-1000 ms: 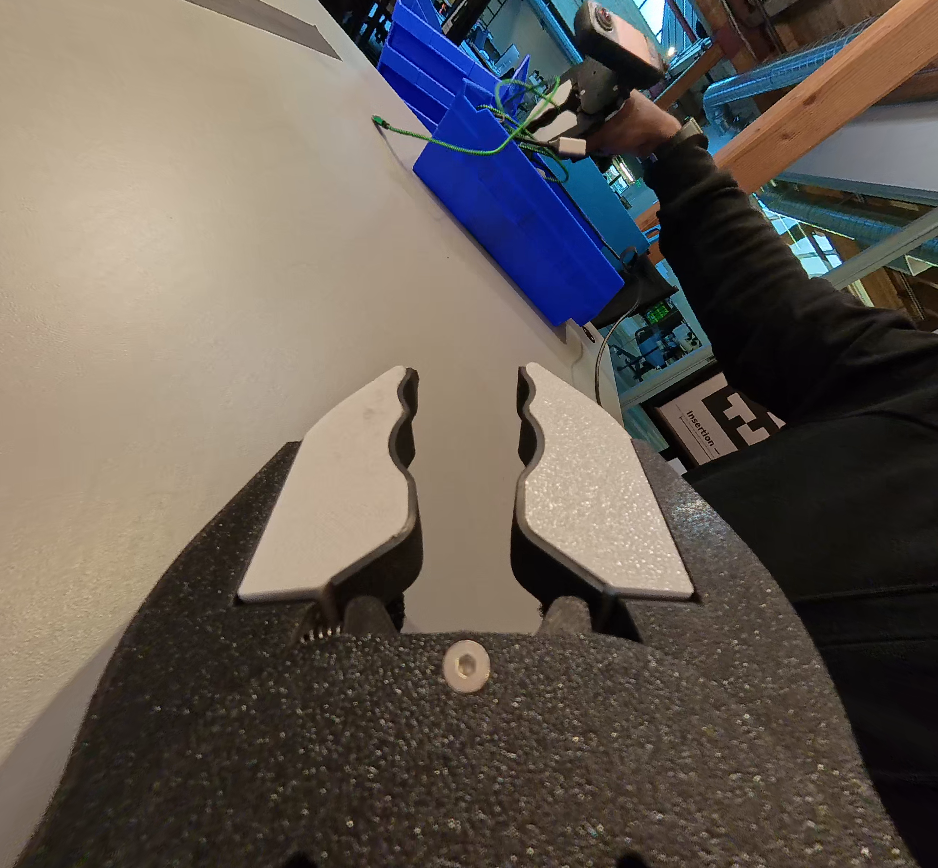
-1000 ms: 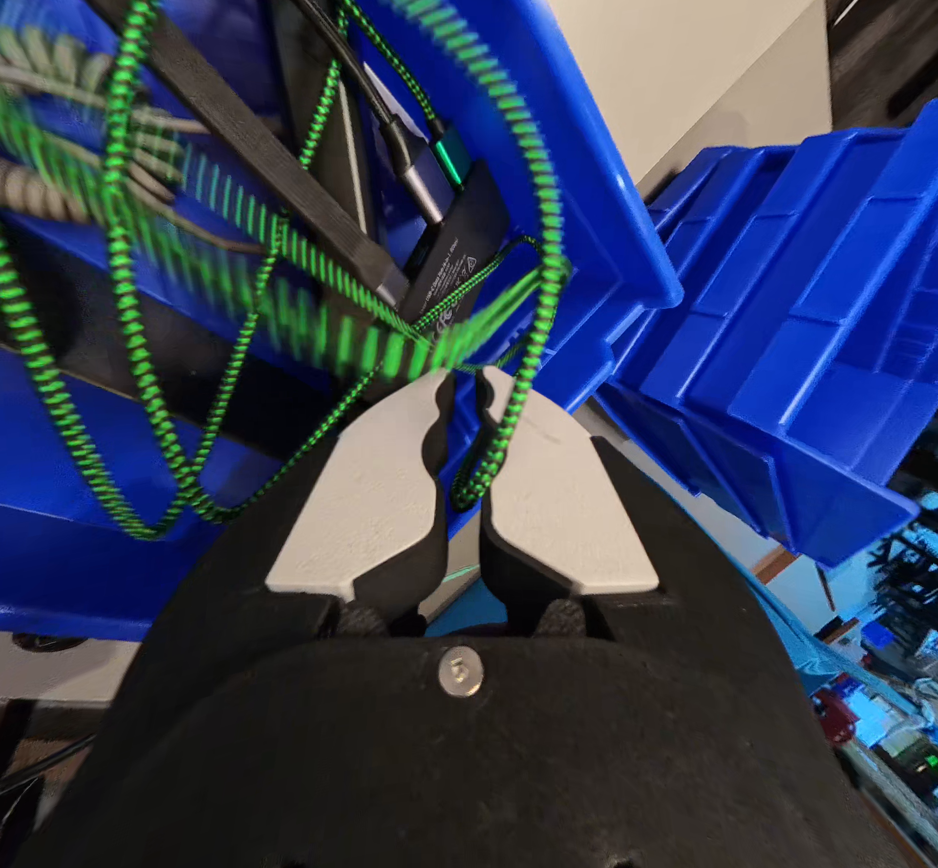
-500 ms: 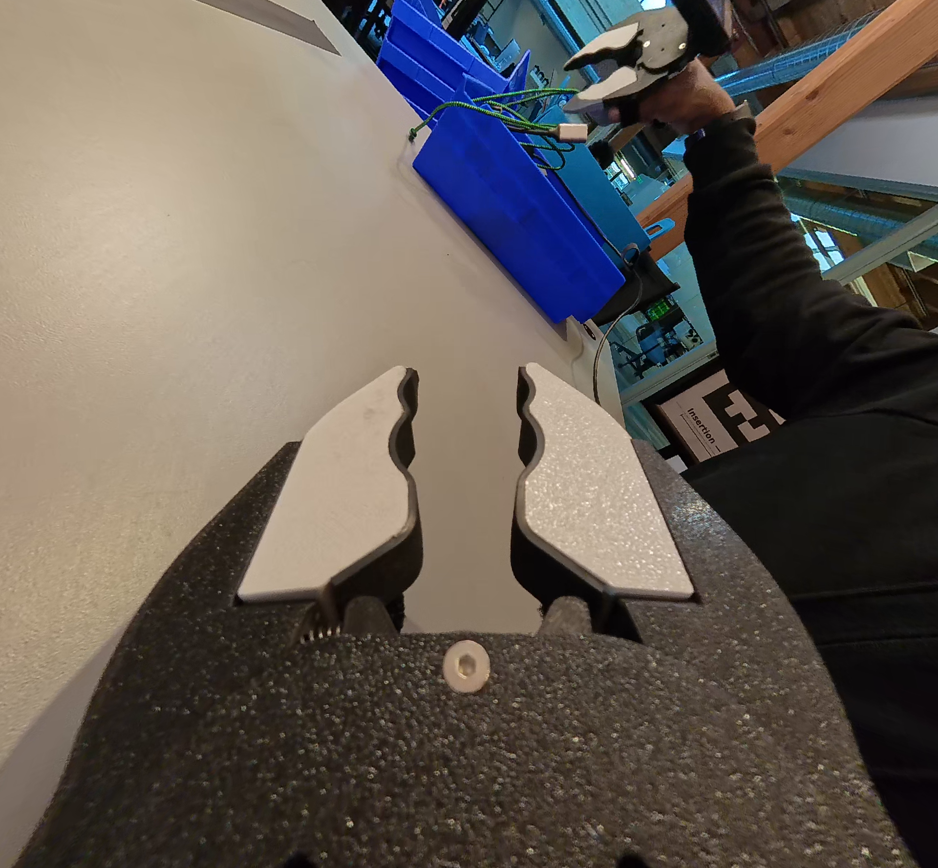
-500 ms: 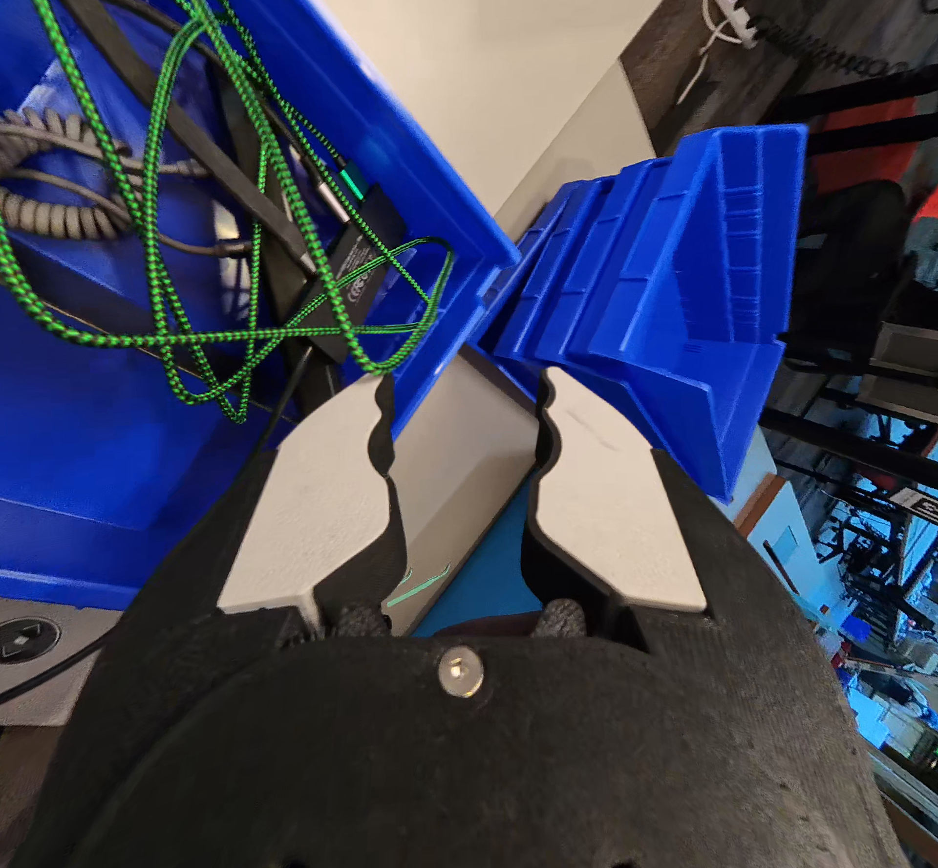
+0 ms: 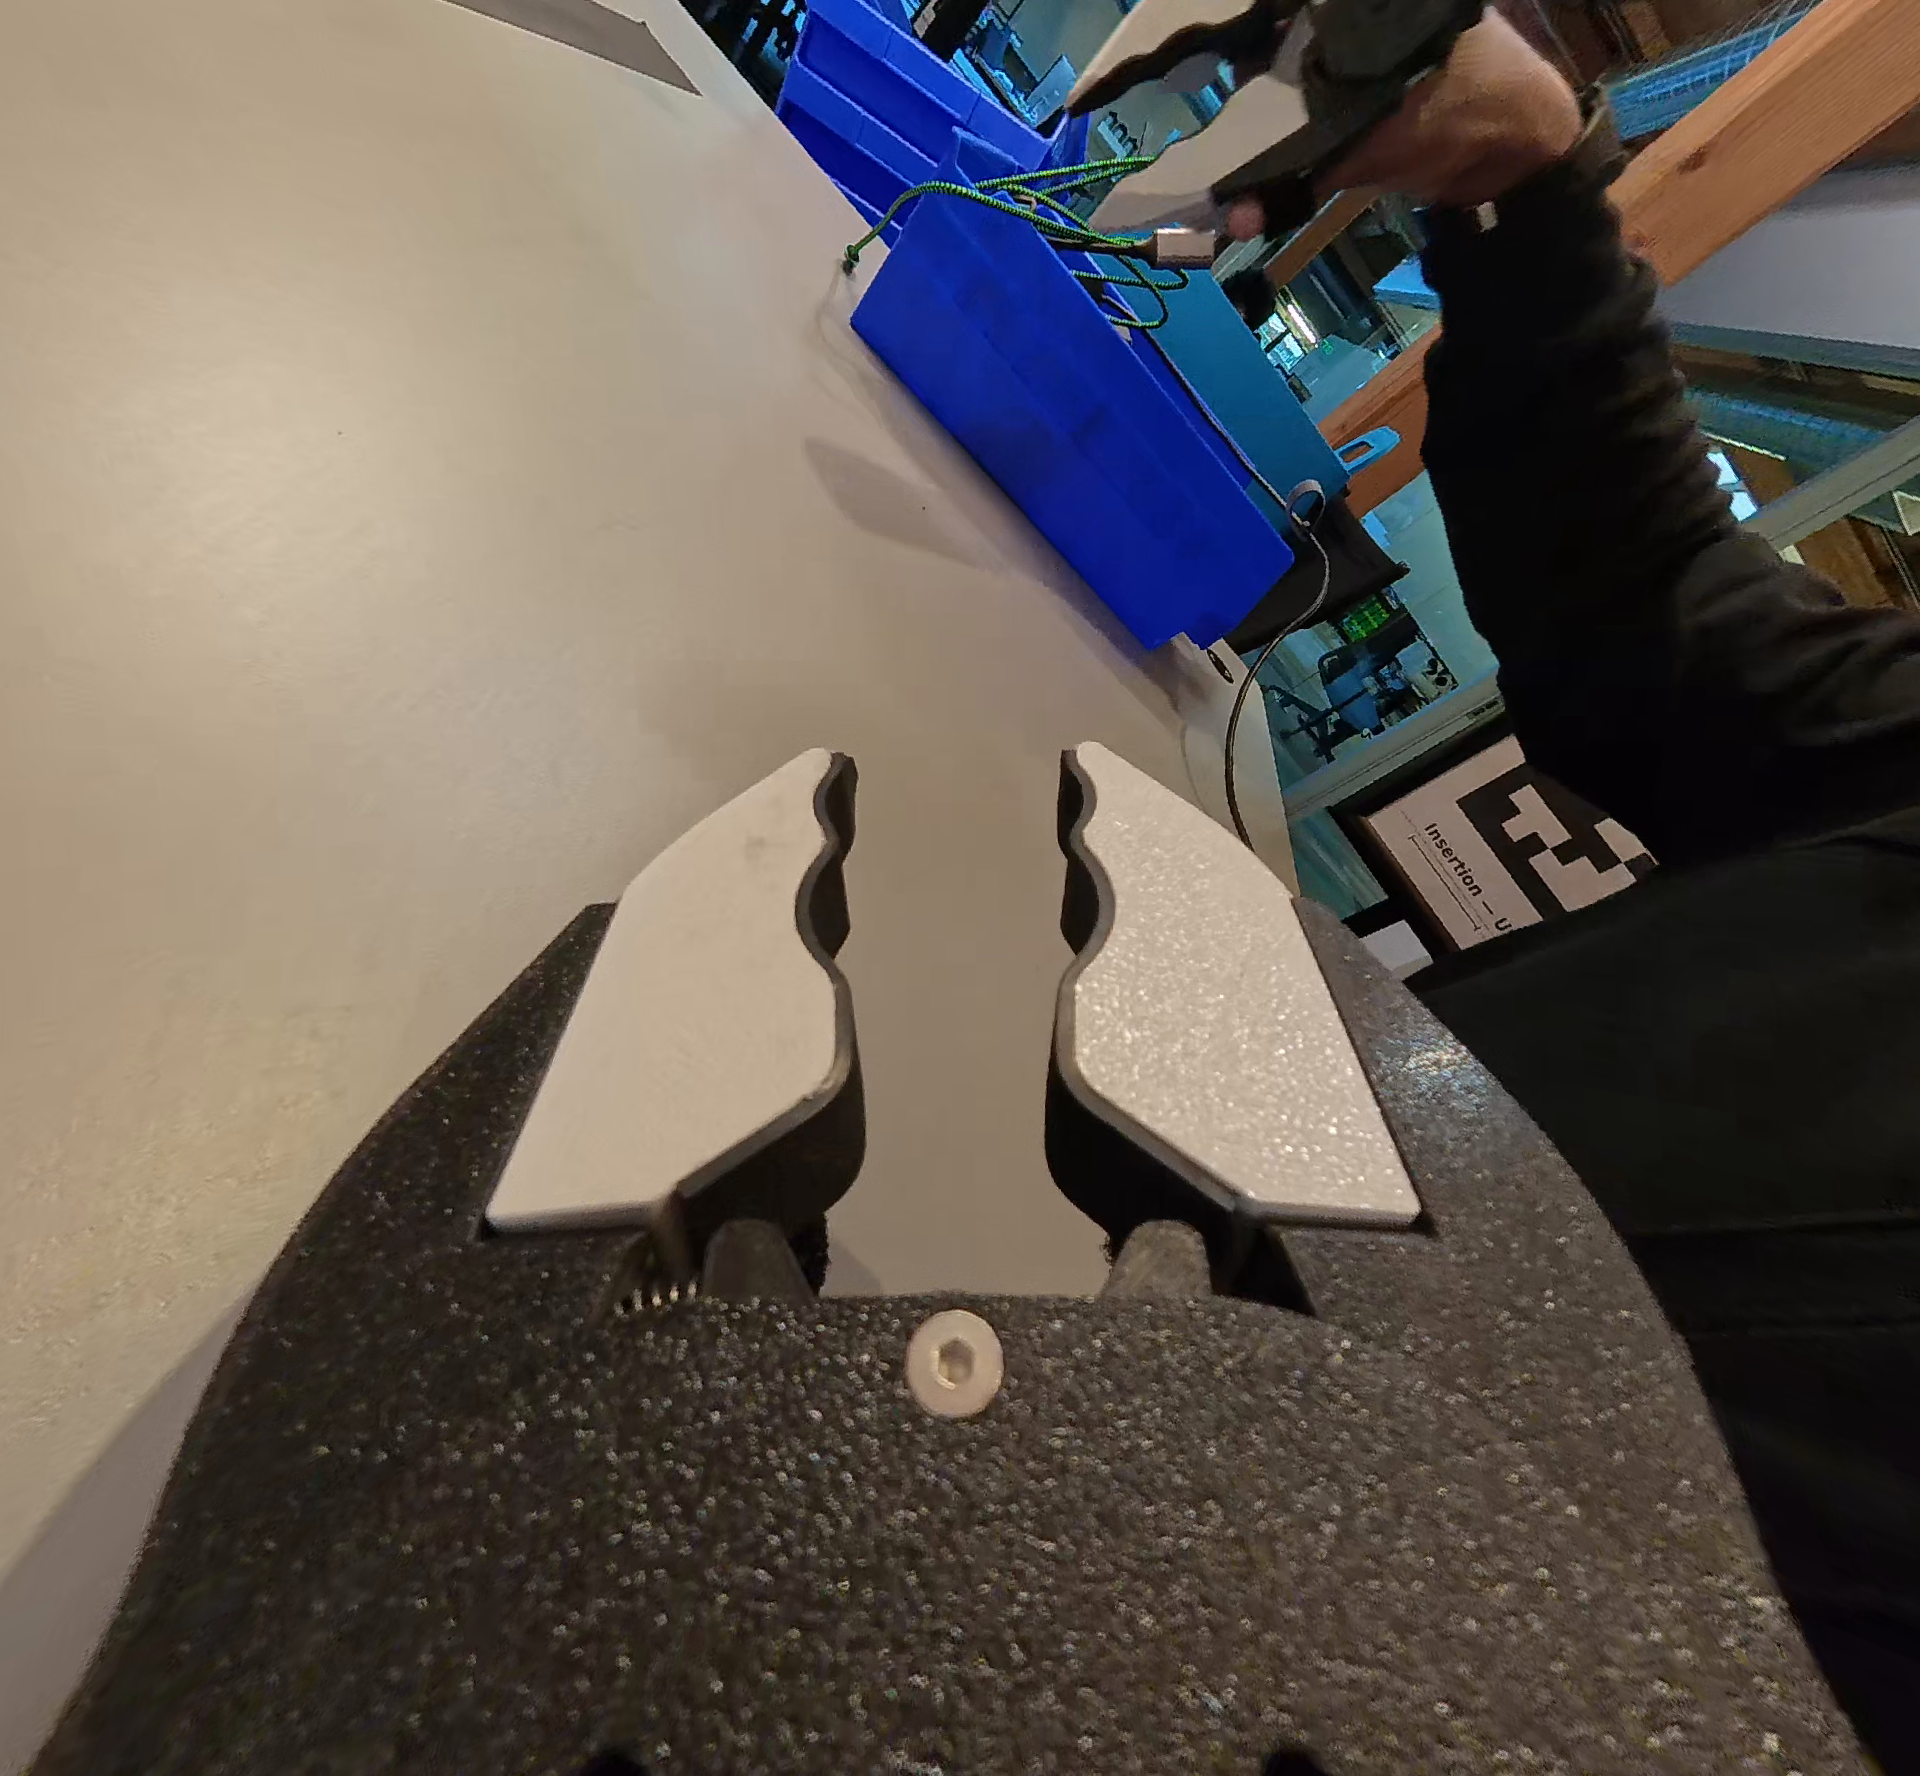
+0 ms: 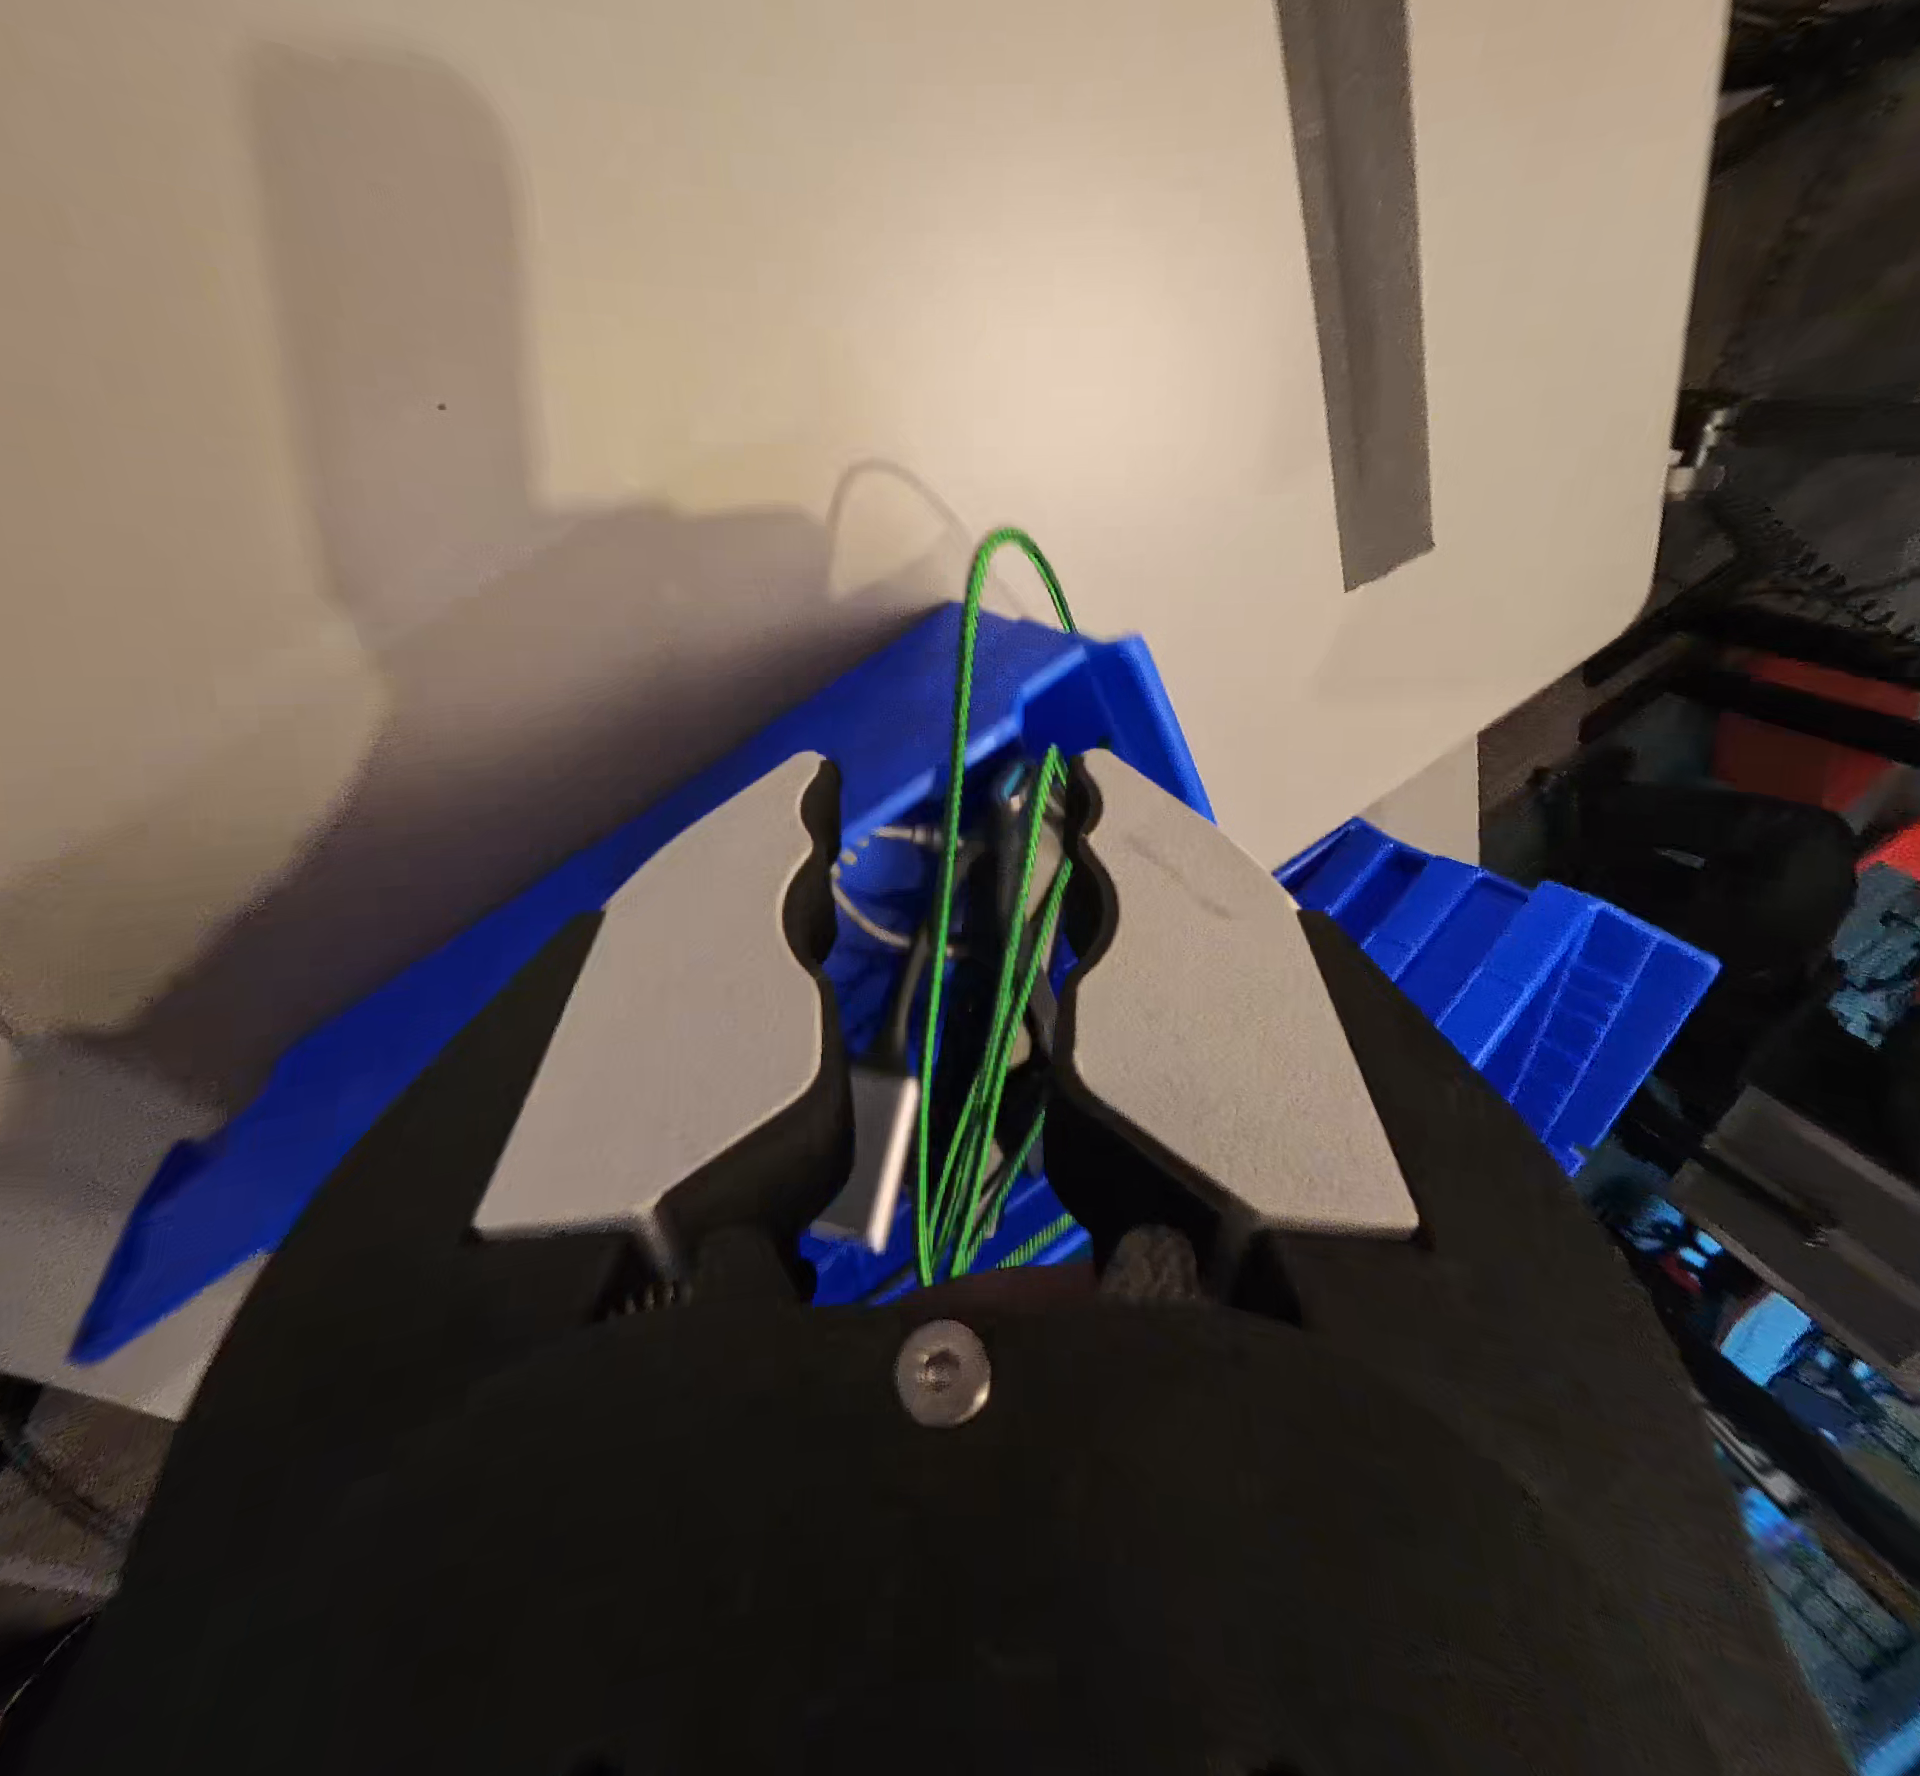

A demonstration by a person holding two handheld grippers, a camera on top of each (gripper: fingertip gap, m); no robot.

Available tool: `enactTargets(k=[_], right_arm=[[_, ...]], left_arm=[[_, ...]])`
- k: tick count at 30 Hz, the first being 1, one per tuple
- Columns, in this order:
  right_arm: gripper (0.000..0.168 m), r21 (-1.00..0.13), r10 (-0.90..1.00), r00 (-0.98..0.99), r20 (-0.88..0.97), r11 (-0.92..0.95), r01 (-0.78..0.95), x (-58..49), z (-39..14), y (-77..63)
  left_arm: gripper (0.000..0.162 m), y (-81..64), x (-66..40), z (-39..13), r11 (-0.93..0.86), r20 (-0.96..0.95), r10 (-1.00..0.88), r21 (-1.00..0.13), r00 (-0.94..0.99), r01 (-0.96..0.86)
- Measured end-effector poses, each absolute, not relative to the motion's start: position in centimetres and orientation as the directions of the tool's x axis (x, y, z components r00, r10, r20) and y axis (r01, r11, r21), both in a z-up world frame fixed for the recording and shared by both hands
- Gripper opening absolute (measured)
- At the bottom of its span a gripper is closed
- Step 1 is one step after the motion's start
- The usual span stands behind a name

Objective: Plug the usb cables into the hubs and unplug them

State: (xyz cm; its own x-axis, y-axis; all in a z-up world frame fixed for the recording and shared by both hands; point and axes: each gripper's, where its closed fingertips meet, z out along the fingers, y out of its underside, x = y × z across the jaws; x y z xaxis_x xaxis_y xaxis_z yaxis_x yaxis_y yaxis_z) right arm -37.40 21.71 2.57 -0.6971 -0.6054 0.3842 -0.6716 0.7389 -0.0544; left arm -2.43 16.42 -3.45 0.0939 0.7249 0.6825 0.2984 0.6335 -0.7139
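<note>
A green braided USB cable [image 6: 966, 687] loops up out of a blue bin [image 6: 727, 853] and over its far rim. Its silver plug [image 5: 1184, 246] sticks up just under my right gripper. Dark hubs and other cables lie in the bin between the fingers, blurred. My right gripper [image 6: 951, 770] is open and empty, held above the bin; it also shows in the left wrist view [image 5: 1091, 157], high over the bin [image 5: 1060, 438]. My left gripper [image 5: 956, 760] is open and empty, low over the white table [image 5: 416, 479], well short of the bin.
A stack of empty blue bins [image 6: 1507, 957] stands beside the cable bin, also in the left wrist view [image 5: 883, 95]. A grey strip [image 6: 1351, 220] crosses the table. A person's black sleeve [image 5: 1621, 531] reaches in from the right. A black cable [image 5: 1257, 687] hangs at the table edge. My right fingertips sit around 35 cm from my left ones.
My right gripper opened, let go of the green cable, and rose up and back from the bin. My left gripper has not moved.
</note>
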Motion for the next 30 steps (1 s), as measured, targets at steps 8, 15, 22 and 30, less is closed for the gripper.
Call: enactTargets(k=[8, 15, 22, 30], right_arm=[[0.002, 0.193, -0.646, -0.612, 0.456, 0.743, -0.641, -40.0, -2.4, 19.3], [0.001, -0.148, -0.453, -0.727, 0.516, 0.788, -0.597, -41.3, 5.5, 18.8], [0.002, -0.267, -0.293, -0.767, 0.571, 0.817, -0.51, -47.0, 13.0, 24.0], [0.002, -0.105, -0.391, -0.807, 0.442, 0.871, -0.48, -47.7, 8.3, 27.9]], left_arm=[[0.037, 16.3, -2.4, -3.4, 0.643, 0.692, 0.716, -0.706, 0.095, 0.296], [0.037, 16.6, -2.5, -3.6, 0.635, 0.689, 0.718, -0.705, 0.097, 0.316], [0.037, 16.7, -2.6, -3.8, 0.628, 0.684, 0.724, -0.707, 0.09, 0.325], [0.037, 16.7, -2.7, -3.9, 0.626, 0.683, 0.726, -0.707, 0.085, 0.329]])
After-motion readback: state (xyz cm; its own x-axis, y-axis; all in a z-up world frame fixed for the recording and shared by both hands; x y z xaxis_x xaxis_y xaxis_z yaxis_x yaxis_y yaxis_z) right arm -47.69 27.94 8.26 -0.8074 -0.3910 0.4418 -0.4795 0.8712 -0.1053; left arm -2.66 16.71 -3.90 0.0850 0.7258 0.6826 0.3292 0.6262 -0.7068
